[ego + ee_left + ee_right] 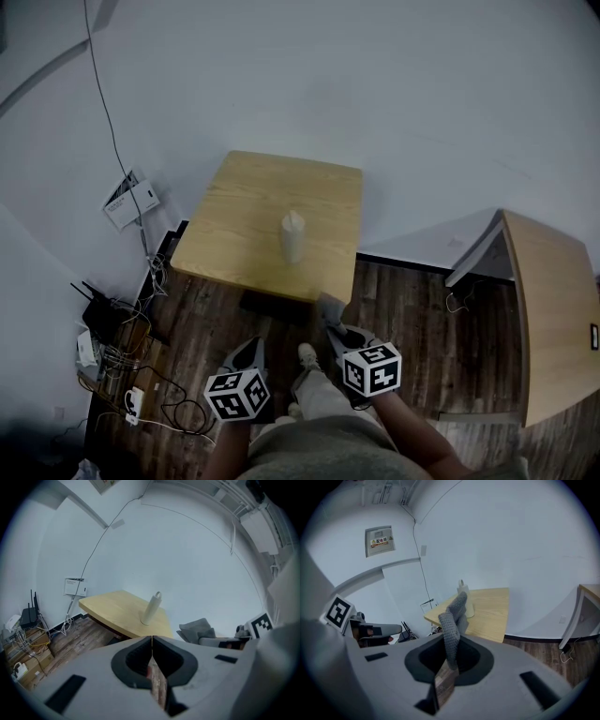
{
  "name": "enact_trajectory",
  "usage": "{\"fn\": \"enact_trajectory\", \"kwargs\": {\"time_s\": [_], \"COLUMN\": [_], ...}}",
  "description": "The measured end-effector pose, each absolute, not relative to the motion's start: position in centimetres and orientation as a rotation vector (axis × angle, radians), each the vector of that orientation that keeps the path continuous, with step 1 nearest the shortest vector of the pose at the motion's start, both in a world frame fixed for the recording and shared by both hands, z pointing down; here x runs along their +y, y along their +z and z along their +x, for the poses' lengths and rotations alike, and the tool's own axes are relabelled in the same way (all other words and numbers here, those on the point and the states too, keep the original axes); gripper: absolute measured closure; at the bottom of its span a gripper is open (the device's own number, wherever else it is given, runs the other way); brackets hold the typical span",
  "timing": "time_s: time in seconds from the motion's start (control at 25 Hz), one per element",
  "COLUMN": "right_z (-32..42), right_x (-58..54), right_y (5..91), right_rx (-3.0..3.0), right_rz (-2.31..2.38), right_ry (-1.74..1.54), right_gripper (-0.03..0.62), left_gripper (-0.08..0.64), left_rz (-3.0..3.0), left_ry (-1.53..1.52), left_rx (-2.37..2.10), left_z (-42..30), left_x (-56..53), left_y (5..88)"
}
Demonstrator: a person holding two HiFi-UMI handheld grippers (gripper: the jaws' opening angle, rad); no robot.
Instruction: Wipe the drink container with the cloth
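Note:
A tall white drink container [293,235] with a loop lid stands upright on the small wooden table [244,216]; the left gripper view shows the container [151,608] ahead, and the container [464,601] is partly hidden behind the cloth in the right gripper view. My right gripper [330,314] is shut on a grey knitted cloth [453,625], which sticks up from between its jaws near the table's front edge. The same cloth [197,630] shows off to the right in the left gripper view. My left gripper [247,352] hangs short of the table, jaws closed together with nothing in them.
A router and tangled cables [112,342] lie on the wood floor at the left, with a white box [129,200] on the wall. A second wooden desk [553,309] stands at the right. The person's shoe [307,356] shows between the grippers.

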State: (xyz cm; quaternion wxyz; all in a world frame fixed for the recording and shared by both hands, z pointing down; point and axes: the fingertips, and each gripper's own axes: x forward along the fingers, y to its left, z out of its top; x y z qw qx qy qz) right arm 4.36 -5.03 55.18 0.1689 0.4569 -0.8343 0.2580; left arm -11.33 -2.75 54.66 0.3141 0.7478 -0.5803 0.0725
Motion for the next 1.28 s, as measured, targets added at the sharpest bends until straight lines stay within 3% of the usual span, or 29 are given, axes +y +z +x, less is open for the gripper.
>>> {"fn": "enact_trajectory", "kwargs": {"time_s": [1.28], "right_z": [3.7], "right_x": [-3.7], "right_y": [54.0], "right_rx": [-2.427], "right_rz": [1.307], "right_ry": [0.744], "right_gripper": [0.574], "left_gripper": [0.557], "left_rz": [1.955], "left_ry": [0.166], "left_rx": [-1.54], "left_z": [-11.5], "left_x": [-0.9], "left_y": [54.8]}}
